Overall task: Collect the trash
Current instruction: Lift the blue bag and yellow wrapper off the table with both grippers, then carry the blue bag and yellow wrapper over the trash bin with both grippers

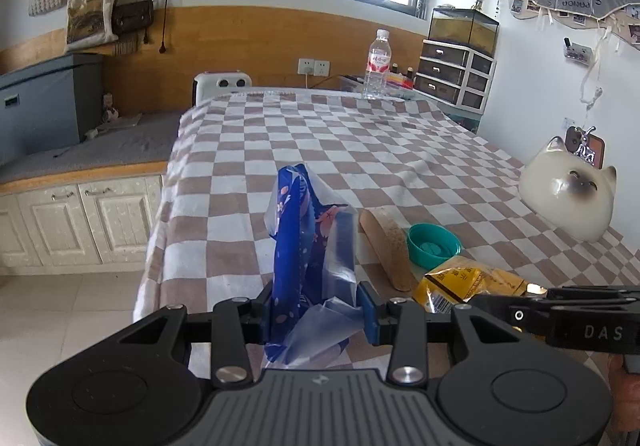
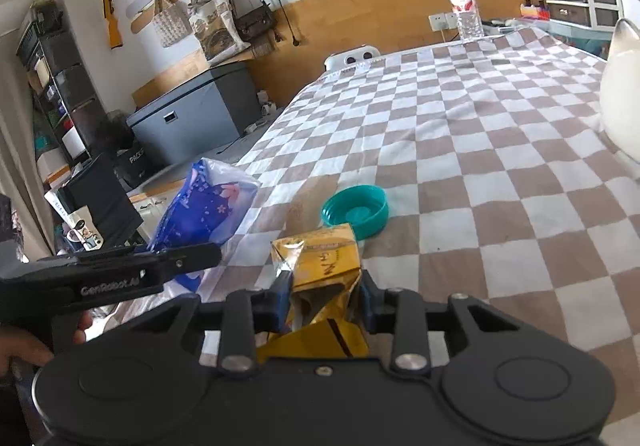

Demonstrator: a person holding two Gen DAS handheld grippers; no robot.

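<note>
My left gripper [image 1: 316, 310] is shut on a blue and clear plastic bag [image 1: 308, 242] and holds it upright above the checkered tablecloth [image 1: 360, 150]. The bag also shows in the right wrist view [image 2: 208, 206]. My right gripper [image 2: 324, 302] is shut on a yellow snack wrapper [image 2: 320, 258], which also shows in the left wrist view [image 1: 460, 282]. A teal plastic lid [image 1: 434, 246] lies open side up on the cloth, just past the wrapper [image 2: 356, 210]. A tan cork piece [image 1: 386, 250] lies between the bag and the lid.
A water bottle [image 1: 378, 64] stands at the table's far edge. A white ceramic cat [image 1: 568, 194] sits at the right edge. Plastic drawers [image 1: 456, 72] stand behind the table. Low cabinets [image 1: 76, 214] and tiled floor lie to the left.
</note>
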